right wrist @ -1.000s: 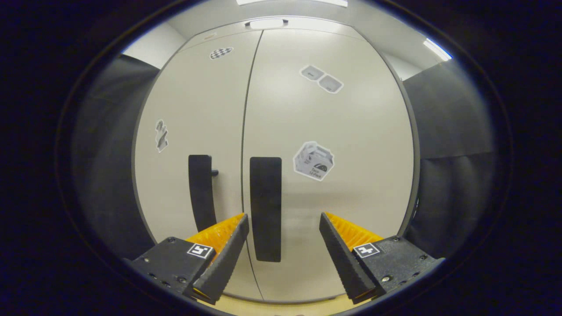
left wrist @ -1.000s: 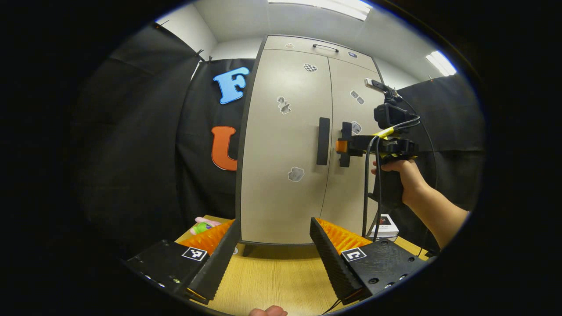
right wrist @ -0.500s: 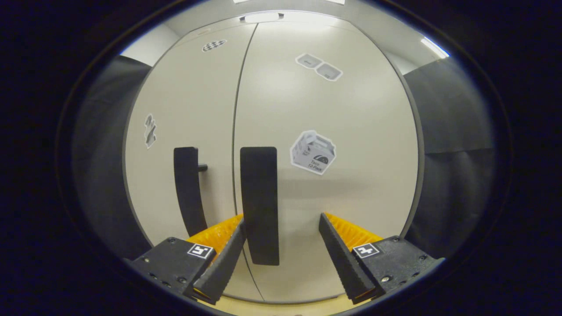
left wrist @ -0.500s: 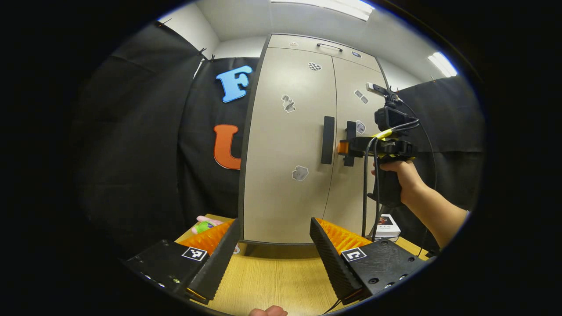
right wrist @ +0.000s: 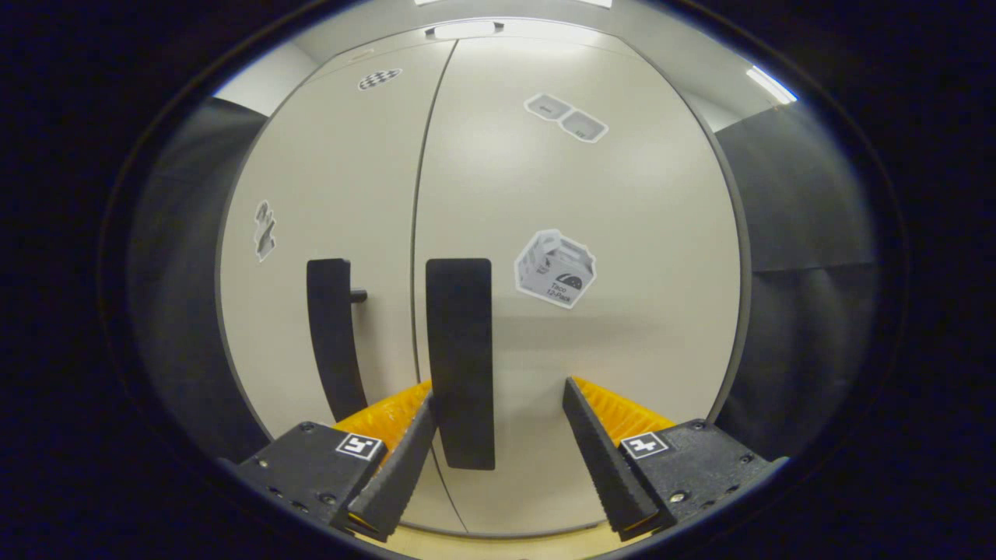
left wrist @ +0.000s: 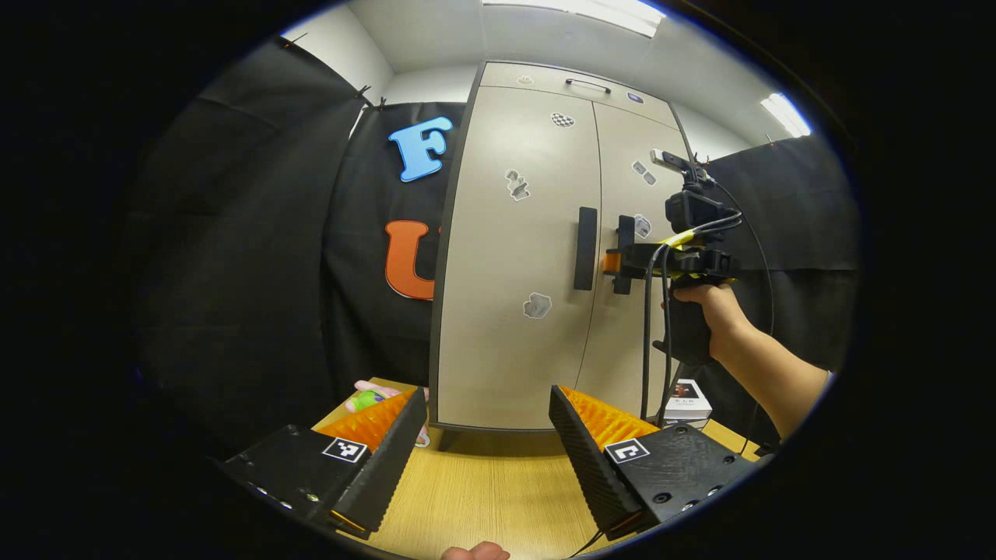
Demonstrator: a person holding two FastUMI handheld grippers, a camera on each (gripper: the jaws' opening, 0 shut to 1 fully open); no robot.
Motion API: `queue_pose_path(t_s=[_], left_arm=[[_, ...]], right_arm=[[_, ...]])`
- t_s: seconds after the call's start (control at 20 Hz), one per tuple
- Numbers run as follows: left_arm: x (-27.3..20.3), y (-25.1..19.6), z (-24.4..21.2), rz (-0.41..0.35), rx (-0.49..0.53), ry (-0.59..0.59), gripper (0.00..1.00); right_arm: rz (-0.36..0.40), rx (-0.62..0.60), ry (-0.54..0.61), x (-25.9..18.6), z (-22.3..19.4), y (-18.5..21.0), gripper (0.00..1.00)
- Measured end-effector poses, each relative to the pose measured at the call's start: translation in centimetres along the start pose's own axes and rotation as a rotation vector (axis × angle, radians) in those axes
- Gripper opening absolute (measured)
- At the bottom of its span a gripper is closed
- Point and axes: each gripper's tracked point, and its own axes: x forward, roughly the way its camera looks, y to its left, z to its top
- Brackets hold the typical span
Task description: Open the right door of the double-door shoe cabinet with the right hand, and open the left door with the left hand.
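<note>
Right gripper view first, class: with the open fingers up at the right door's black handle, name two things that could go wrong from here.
1. The black bar handle of the right door sits off-centre in the open right gripper, close to one finger; closing may clip its edge and slip.
2. The left door's black handle stands just beside it, so drifting sideways could catch the wrong door.
</note>
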Motion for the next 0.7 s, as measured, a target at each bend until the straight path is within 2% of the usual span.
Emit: queue_pose_path(t_s=[0.05, 0.2, 0.3, 0.45, 0.7], left_arm=[[0.1, 0.1, 0.0, 0.002, -0.001, -0.001, 0.95], [0.0, 0.2, 0.0, 0.003, 0.001, 0.001, 0.95], [0.0, 0.2, 0.1, 0.003, 0.003, -0.002, 0.95], [-0.1, 0.1, 0.1, 0.003, 0.001, -0.001, 0.95], [0.1, 0.3, 0.1, 0.006, -0.005, 0.001, 0.95]], right_arm=[[0.007, 0.007, -0.002, 0.1, 0.0, 0.1, 0.88], [0.02, -0.006, 0.013, -0.1, -0.1, 0.5, 0.81], [0.052, -0.002, 0.01, -0.2, -0.1, 1.4, 0.7], [0.068, -0.005, -0.003, -0.1, -0.2, 2.0, 0.34], [0.073, 0.004, 0.005, -0.1, -0.2, 2.0, 0.21]])
